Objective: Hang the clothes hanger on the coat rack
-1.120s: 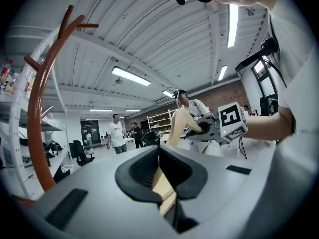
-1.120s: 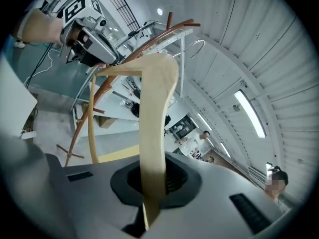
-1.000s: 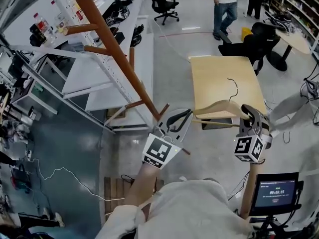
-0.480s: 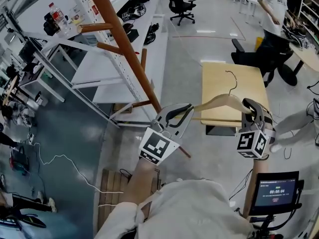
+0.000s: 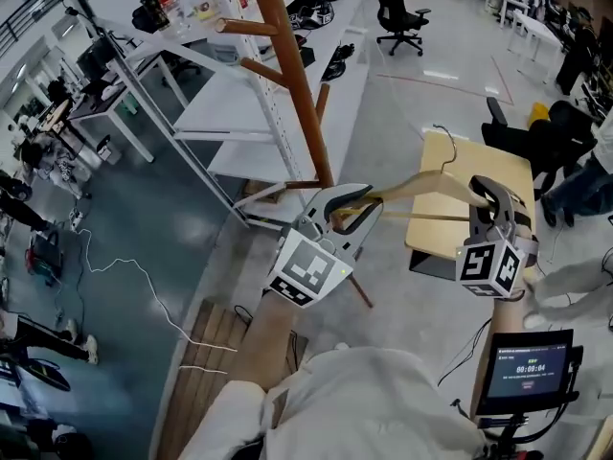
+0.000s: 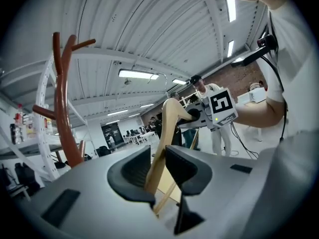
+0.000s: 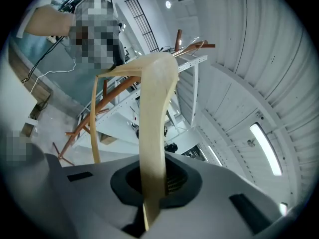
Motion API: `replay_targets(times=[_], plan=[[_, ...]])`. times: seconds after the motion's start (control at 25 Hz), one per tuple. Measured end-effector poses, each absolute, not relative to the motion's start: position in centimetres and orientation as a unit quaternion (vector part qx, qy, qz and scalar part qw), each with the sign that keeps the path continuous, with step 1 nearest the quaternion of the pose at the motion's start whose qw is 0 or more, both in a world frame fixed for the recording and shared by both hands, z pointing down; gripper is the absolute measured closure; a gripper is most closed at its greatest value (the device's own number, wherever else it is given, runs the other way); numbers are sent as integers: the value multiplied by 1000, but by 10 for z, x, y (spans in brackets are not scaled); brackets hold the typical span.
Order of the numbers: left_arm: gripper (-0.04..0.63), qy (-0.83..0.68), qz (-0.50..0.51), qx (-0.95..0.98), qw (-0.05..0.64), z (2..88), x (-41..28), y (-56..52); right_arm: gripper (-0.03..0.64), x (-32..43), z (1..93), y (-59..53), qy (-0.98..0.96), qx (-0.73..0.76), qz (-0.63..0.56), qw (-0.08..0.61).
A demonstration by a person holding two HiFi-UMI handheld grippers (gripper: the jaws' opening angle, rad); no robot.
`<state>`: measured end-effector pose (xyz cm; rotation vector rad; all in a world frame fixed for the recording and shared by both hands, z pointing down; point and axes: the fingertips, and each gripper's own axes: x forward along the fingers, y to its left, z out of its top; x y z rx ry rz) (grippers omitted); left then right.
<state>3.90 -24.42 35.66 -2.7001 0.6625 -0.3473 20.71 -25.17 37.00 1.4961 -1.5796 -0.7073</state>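
Compared with a second ago, the clothes hanger (image 7: 155,113) is found raised and carried nearer the coat rack (image 5: 292,75), whose trunk now stands just beyond the hanger's near end in the head view. In that interval the jaws of the left gripper (image 5: 350,209) have just been opening. One wooden arm of the hanger is still seen between them in the left gripper view, but it is no longer clamped; it may lean lightly against one pad, though that contact cannot be confirmed. The weight is therefore judged to have been passed to the right gripper (image 5: 490,199). Its jaws are closed tight on the other arm of the hanger, and the wood is seen rising straight out of its pads in the right gripper view. For the task, this is read as a release in preparation for a one-handed placement. The hanger is not yet hung: its wire hook (image 5: 453,148) is held in the air to the right of the coat rack, well apart from the trunk and below the pegs (image 5: 251,27), none of which is touched. A further lift and a move toward a peg are judged necessary. The left gripper would need to be drawn clear of the arm first, so that the hanger is not snagged.
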Motion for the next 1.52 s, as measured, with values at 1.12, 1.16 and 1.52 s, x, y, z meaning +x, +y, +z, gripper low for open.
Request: replay_targets(times=[1.12,1.16,1.52], plan=[[505,363,-179,-882,242,264,-44,-269,609,103,255,-321,-677,512,-390,356],[505,364,-176,-882,244,256,-45,-272,609,103,246,-324,-676,512,-393,355],[505,373,-162,-876,258,197,-45,-307,609,102,181,-359,-660,517,-413,356]])
